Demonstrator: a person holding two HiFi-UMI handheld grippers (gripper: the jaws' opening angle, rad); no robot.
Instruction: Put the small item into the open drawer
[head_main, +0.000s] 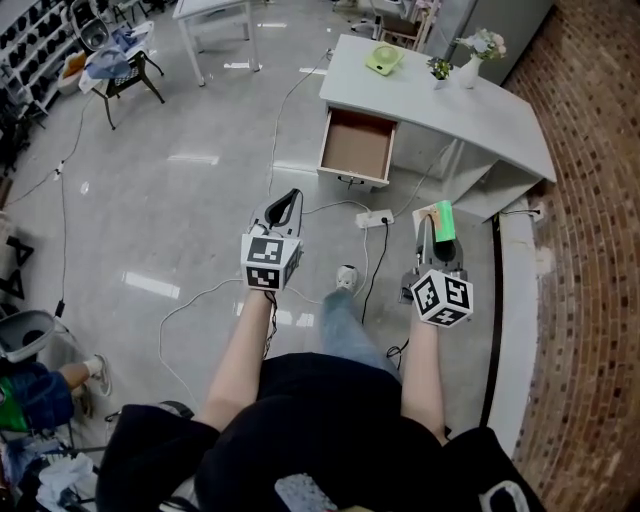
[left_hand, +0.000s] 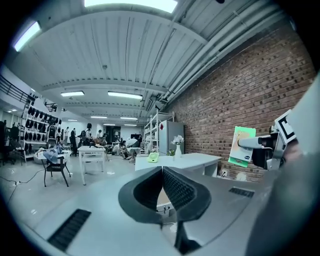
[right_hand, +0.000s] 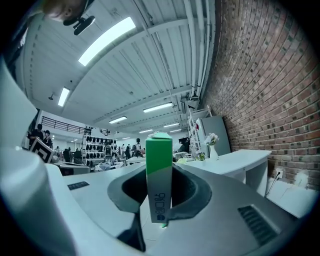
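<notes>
A small green-and-white box (right_hand: 159, 177) stands upright between the jaws of my right gripper (right_hand: 159, 202), which is shut on it. In the head view the same box (head_main: 444, 221) sticks out ahead of the right gripper (head_main: 437, 245), and in the left gripper view the box (left_hand: 242, 145) shows at the right. My left gripper (head_main: 285, 205) is shut with nothing in it, its jaws meeting tip to tip (left_hand: 162, 172). The open drawer (head_main: 356, 146) hangs pulled out from a white desk (head_main: 480, 120) ahead of both grippers; its brown inside looks bare.
On the desk stand a green item (head_main: 384, 58), a small plant (head_main: 439, 69) and a vase of flowers (head_main: 476, 52). A power strip (head_main: 374, 217) and cables lie on the floor before the drawer. A brick wall (head_main: 590, 200) runs along the right. A chair (head_main: 125, 62) and another table (head_main: 212, 20) stand far left.
</notes>
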